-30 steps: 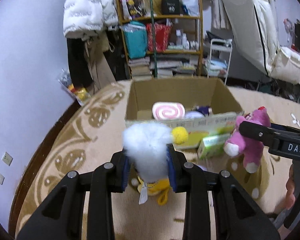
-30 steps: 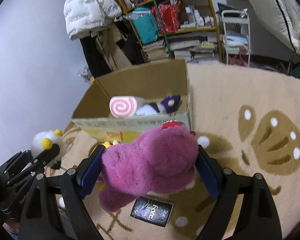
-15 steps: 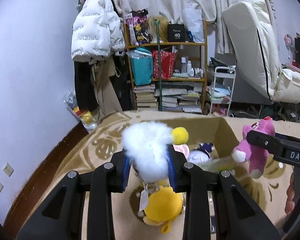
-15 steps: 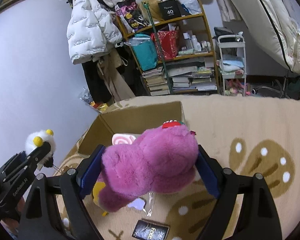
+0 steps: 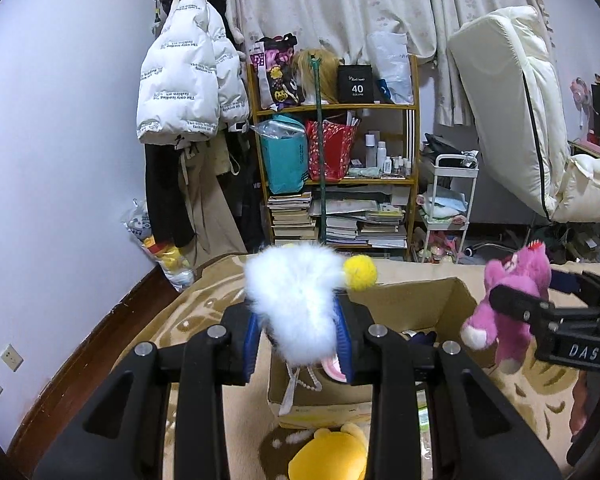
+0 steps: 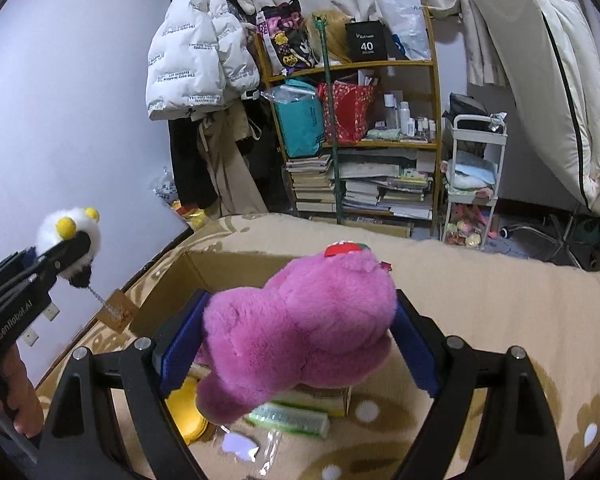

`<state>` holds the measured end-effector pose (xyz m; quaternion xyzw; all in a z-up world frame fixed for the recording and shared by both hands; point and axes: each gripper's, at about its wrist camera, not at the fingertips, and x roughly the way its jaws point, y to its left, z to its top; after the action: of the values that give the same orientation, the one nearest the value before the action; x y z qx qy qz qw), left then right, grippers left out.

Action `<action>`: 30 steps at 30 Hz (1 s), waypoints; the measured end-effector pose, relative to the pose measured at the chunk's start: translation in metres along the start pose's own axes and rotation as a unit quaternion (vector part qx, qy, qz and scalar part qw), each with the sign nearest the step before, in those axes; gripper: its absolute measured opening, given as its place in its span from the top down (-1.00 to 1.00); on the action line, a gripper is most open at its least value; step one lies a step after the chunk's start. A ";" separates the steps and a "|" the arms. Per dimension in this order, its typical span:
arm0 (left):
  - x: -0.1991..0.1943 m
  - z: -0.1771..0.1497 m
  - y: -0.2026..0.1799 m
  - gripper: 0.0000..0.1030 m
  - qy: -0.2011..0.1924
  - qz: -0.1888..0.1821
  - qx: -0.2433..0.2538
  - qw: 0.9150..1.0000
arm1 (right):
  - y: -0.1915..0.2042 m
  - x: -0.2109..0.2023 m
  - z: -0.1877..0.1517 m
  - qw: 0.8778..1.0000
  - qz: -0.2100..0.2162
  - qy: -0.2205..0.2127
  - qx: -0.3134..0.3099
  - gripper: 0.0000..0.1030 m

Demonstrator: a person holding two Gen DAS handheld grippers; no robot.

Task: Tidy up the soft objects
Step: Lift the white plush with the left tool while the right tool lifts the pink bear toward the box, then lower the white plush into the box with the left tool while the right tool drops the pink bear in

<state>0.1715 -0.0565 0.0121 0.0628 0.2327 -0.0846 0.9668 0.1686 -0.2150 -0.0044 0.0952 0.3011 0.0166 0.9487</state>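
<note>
The left gripper (image 5: 296,336) was squeezed tight on a fluffy white toy (image 5: 294,304). Its blue pads (image 5: 250,340) pressed into the fur from both sides. The toy had a yellow pom-pom (image 5: 360,273) on top, and a small chain with a tag (image 6: 118,311) hung under it. The toy was up in the air, over the near left part of the cardboard box (image 5: 404,308).

The right gripper (image 6: 296,344) pinched a big pink plush bear (image 6: 300,332). Its jaws stood wide because the bear was fat, and the blue pads (image 6: 180,344) pushed into its sides. The bear had a red patch (image 6: 342,249) on its head. It hung in the air too, at the near edge of the box, a bit to the right of the white toy.

The box sat open on the tan rug (image 6: 480,288). Inside it, a little dark toy (image 5: 420,336) could be seen. A yellow plush toy (image 5: 332,454) lay on the rug in front of the box, near the grippers. A green pack (image 6: 288,416) lay on the rug beside it.

The step looked like carrying both toys to the box. They were held but not yet dropped in. Next, each gripper would likely need to go a bit farther, until its toy was right over the open box. Then the jaws should open so the toys fall in. The bear was big, so it would need the roomy side. The yellow toy on the rug still waited its turn.
</note>
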 end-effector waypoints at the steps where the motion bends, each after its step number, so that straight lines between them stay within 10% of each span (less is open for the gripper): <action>1: 0.003 -0.002 0.001 0.42 0.002 -0.001 -0.001 1.000 | 0.001 0.002 0.001 1.000 0.001 -0.004 -0.002 -0.77; 30: 0.078 -0.046 -0.014 0.35 0.101 -0.016 0.010 0.995 | -0.014 0.064 -0.026 0.998 0.041 0.022 0.034 -0.80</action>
<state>0.2176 -0.0735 -0.0654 0.0766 0.3296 -0.0955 0.9361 0.2058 -0.2182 -0.0641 0.1391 0.3179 0.0473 0.9367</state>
